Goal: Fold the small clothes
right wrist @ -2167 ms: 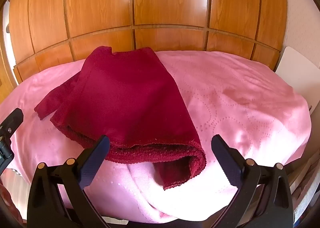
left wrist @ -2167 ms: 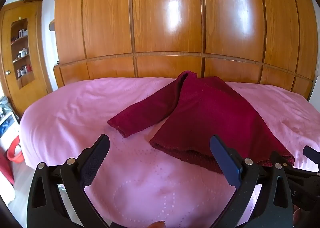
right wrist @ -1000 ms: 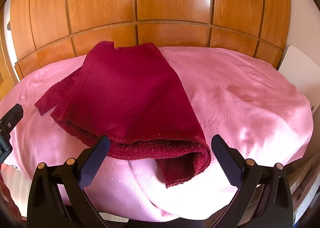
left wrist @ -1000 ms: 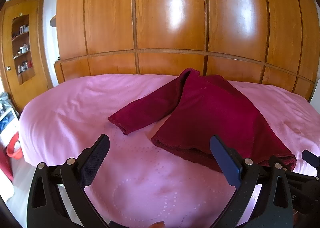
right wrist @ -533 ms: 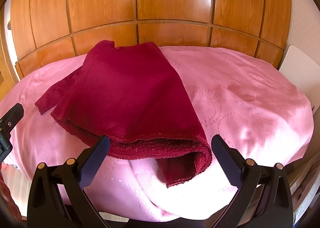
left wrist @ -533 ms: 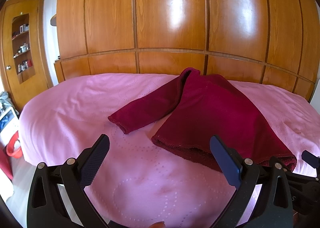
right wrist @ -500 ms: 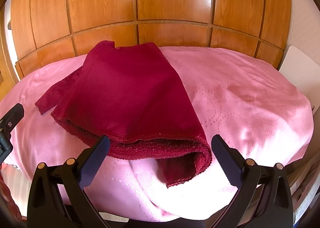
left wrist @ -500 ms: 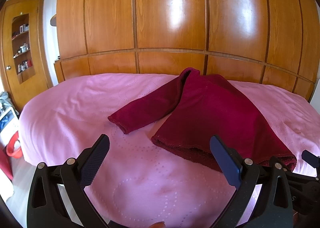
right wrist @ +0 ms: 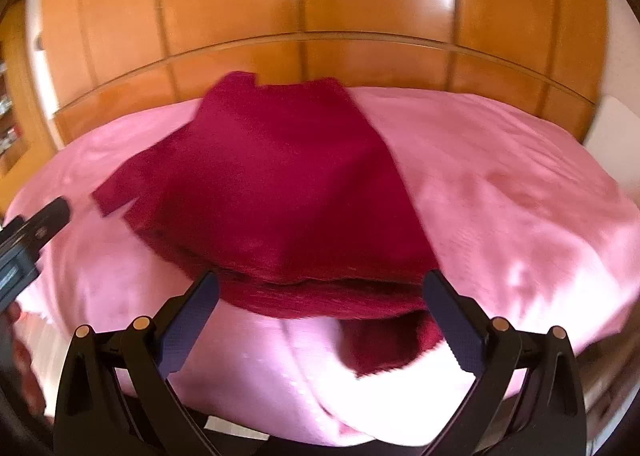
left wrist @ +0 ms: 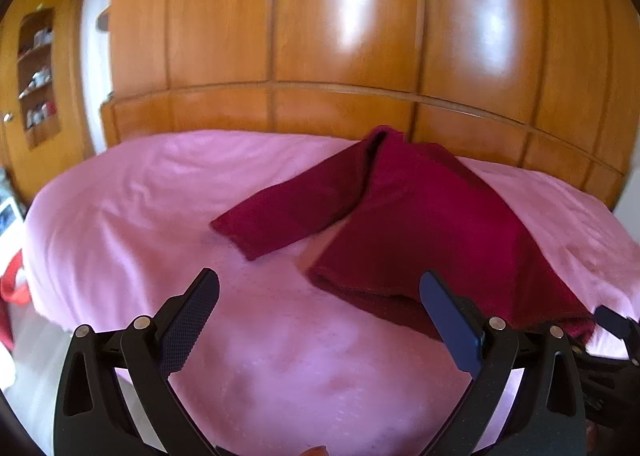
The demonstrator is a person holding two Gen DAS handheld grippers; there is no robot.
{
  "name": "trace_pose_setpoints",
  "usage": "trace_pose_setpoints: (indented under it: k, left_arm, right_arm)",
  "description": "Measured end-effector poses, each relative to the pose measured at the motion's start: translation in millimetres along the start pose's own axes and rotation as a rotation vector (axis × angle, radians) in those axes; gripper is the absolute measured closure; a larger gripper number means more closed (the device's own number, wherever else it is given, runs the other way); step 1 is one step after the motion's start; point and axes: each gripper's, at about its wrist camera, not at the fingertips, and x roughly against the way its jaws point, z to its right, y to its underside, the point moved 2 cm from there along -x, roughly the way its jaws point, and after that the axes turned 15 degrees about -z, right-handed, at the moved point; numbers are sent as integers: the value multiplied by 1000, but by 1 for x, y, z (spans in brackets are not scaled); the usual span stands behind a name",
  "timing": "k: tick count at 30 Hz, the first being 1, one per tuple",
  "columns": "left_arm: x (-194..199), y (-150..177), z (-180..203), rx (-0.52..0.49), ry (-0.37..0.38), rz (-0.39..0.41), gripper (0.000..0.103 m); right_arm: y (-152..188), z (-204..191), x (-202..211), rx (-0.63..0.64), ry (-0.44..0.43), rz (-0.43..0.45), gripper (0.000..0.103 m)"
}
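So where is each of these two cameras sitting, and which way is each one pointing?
Left wrist view: rides on the left gripper, facing across the pink bed toward the wooden wardrobe; its open fingers show, with the right gripper's tip at the right edge.
Right wrist view: rides on the right gripper, close above the sweater's hem; its open fingers show, with the left gripper at the left edge.
Shared: the dark red sweater, bed and wardrobe.
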Motion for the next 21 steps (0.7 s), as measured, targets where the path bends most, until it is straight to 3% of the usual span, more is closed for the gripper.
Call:
trace_pose_setpoints:
  k: [5,9,12,18,19,21]
  left_arm:
    - [-18,-14,-33,51,-61,-51,3]
    - [-30,-24,-75,152,-83,-81,3]
    - [-34,-27,-103,214,-89,-89,4]
    - [-42,-24,-123,263,-105,-111,4]
    - [-45,-22,-125,262,-105,-121,4]
    - [-50,-21,-122,249,-106,-137,4]
  right_arm:
    - [-7,-31,-5,172,-97,5,4]
    - [-21,-69,-18,315,-136,5,18]
    - [-36,-103,-36,423,-129,1,23]
    - [-62,-171,-88,606,-73,-42,24]
    - [-64,-180,-98,633,-80,-70,27]
    - [-65,-194,-122,696,-41,-122,53]
